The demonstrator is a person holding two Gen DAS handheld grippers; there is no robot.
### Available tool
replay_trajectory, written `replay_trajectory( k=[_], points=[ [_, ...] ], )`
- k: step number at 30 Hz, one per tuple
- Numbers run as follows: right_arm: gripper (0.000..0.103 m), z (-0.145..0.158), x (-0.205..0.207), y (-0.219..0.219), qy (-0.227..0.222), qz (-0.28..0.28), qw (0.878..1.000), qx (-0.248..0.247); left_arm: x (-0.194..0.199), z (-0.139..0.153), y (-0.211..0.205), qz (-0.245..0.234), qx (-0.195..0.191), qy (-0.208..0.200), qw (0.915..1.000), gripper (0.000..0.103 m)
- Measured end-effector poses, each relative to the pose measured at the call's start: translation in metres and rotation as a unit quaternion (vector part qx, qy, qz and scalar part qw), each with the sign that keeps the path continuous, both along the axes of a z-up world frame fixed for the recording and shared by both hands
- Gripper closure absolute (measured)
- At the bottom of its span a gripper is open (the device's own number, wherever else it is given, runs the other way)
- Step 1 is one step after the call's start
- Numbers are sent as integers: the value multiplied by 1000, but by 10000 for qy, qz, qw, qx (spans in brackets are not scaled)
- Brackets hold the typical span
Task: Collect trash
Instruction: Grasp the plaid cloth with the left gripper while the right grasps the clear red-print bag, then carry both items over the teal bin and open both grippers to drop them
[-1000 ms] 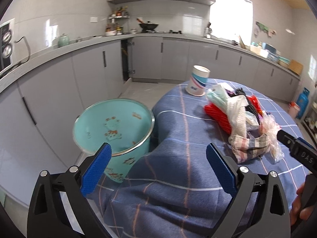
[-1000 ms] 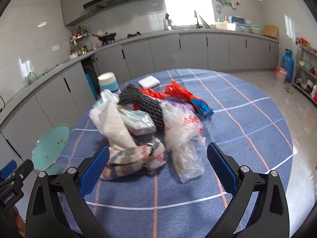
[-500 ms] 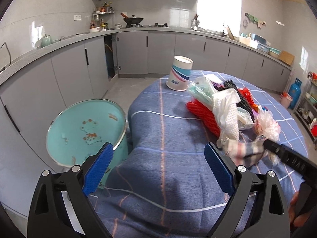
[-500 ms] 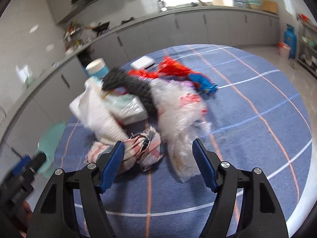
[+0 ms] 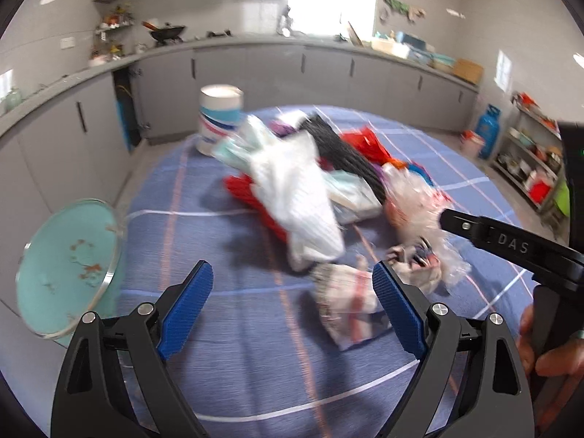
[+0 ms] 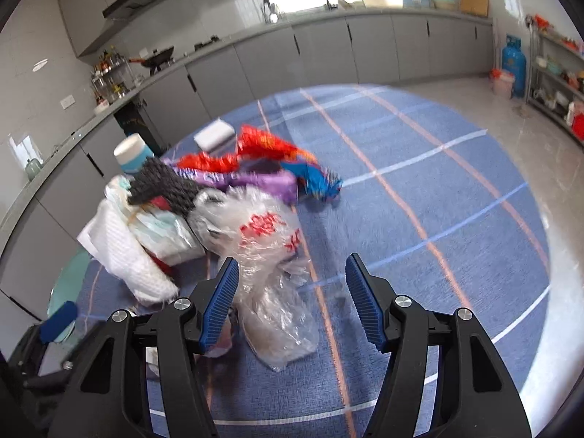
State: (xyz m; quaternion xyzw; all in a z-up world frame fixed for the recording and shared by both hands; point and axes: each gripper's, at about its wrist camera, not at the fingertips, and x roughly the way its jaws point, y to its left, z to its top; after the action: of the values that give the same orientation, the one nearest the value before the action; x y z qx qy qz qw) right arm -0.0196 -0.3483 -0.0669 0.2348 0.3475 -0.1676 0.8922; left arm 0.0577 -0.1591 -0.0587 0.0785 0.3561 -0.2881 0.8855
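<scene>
A trash pile lies on the blue checked tablecloth [image 6: 419,189]: a white bag [image 5: 299,197], black netting [image 6: 164,186], red and purple wrappers [image 6: 255,179]. A clear plastic bag [image 6: 270,255] with red print lies between the jaws of my right gripper [image 6: 292,292]. They are closing but do not press it. My left gripper [image 5: 292,306] stands wide, its jaws closing slightly. A crumpled checked wrapper [image 5: 343,303] lies on the cloth just inside its right fingertip [image 5: 398,310]. The right gripper's arm [image 5: 503,244] reaches in beside it.
A turquoise bin [image 5: 69,266] stands on the floor at the table's left edge. A paper cup [image 5: 219,124] and a white box [image 6: 214,134] sit beyond the pile. Grey cabinets line the back; a blue gas bottle [image 6: 514,65] and shelves stand at right.
The left gripper swung right, from over the bin toward the pile and the checked wrapper. The right gripper moved in low over the clear bag and its jaws narrowed.
</scene>
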Motion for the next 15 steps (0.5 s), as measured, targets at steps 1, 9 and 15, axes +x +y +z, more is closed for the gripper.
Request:
replay_trajectory(
  k=[1,9,15],
  points=[
    [41,-2,3,0,17,53,9999,120,3,-5,-4,-45,12,115,9999,16],
    [83,-10,3,4,-22,400,9973,624,6,-27,-23,-469,-123,775,9958,56],
    [90,-2,-4,9,-170,418,9970,621,2,-28,-16,-726,-498,1041,9907,96]
  ],
)
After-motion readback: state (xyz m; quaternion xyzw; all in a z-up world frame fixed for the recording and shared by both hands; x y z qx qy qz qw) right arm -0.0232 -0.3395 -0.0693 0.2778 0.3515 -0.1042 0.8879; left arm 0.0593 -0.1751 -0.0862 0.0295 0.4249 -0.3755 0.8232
